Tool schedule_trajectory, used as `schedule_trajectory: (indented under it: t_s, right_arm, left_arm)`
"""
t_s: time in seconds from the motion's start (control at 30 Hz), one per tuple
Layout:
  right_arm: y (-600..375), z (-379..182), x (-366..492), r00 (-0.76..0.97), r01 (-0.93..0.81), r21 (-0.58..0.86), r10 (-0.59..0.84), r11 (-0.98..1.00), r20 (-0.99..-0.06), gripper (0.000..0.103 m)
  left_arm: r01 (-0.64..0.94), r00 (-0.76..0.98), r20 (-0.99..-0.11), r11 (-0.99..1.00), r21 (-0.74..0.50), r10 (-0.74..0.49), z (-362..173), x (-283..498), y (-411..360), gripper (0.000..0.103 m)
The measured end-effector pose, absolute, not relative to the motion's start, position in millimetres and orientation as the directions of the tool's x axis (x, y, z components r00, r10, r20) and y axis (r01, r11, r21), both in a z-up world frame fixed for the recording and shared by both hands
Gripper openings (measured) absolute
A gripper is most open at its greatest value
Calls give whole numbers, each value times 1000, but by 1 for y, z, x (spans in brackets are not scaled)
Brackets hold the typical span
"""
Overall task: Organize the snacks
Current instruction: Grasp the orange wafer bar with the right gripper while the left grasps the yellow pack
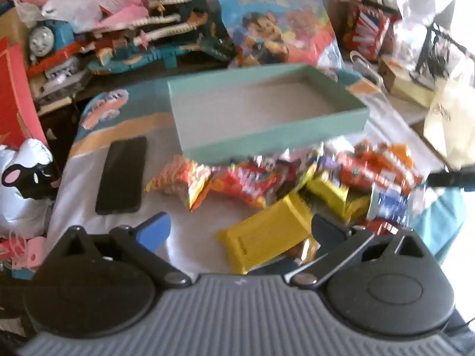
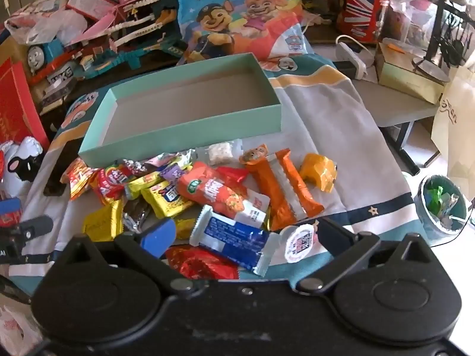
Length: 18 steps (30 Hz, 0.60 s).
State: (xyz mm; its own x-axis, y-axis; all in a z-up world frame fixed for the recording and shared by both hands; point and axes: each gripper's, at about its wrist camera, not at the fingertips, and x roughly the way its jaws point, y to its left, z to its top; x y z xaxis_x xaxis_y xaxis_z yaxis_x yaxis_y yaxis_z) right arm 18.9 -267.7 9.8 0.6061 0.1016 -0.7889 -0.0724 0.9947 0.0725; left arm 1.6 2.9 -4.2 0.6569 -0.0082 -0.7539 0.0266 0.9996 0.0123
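**Both grippers spread wide over a heap of wrapped snacks, mint box empty beyond**

Nearest the right wrist camera, the right gripper [image 2: 245, 233] hangs over the near edge of the snack pile with its jaws released and nothing between the pads; a crinkled red foil packet [image 2: 202, 262] and a blue-and-white wrapper [image 2: 237, 238] lie just under it, with a small round white cup lid [image 2: 299, 243] at their right. In the left wrist view, which is blurred, the left gripper [image 1: 240, 228] is likewise spread wide and holds nothing, a yellow bar [image 1: 264, 237] lying on the cloth between its fingers.

The snacks sit loose on a grey, teal and orange cloth [image 2: 341, 124], in one heap just in front of the box. From the left: a red-and-yellow striped packet [image 2: 78, 178], a red wrapper [image 2: 111, 184], several yellow foil packs [image 2: 166, 197], a long orange-red pack with a white end [image 2: 219, 194], two orange bars [image 2: 282, 184] lying side by side, and a crumpled orange sweet [image 2: 319, 172] at the far right. A small clear packet with pale contents [image 2: 221, 151] lies close to the box wall.

The mint-green box [image 2: 178, 139] is shallow, open-topped, and empty, with a grey-brown inside. A black phone [image 1: 121, 175] lies on the cloth left of the pile. Toys, a cartoon-dog bag [image 2: 237, 14] and a red tin [image 2: 365, 12] crowd the far side.
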Motion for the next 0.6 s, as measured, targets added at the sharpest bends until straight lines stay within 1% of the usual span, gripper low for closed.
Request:
schedule_trajectory:
  t_s: [0.1, 0.17, 0.33, 0.37, 0.4, 0.53, 0.57, 0.6]
  right_arm:
    - [-272, 2, 19, 606, -68, 61, 90, 996, -790, 103]
    - [-275, -5, 23, 582, -57, 62, 84, 996, -809, 103]
    - [-283, -20, 34, 513, -21, 94, 91, 995, -854, 103]
    - [-285, -23, 36, 503, -16, 100, 94, 995, -859, 103]
    - [-287, -25, 38, 499, -9, 100, 91, 995, -862, 103]
    - [-302, -30, 49, 504, 41, 115, 78, 993, -860, 102]
    - [-306, -30, 52, 513, 54, 118, 74, 992, -855, 96]
    - [-311, -31, 57, 524, 66, 118, 67, 991, -849, 92]
  left_arm:
    - [86, 610, -792, 996, 27, -32, -19, 10, 7, 103]
    - [157, 587, -807, 987, 40, -60, -28, 17, 3, 103]
    - [313, 546, -836, 939, 142, -56, -56, 34, -16, 103]
    - [332, 541, -839, 932, 145, -62, -63, 45, -22, 103]
    - [357, 505, -861, 923, 141, -64, -69, 49, -22, 103]
    - [423, 472, -877, 896, 136, -89, -82, 70, -30, 103]
    - [434, 444, -889, 895, 103, -113, -83, 67, -25, 103]
    - [443, 448, -886, 891, 99, -124, -85, 70, -26, 102]
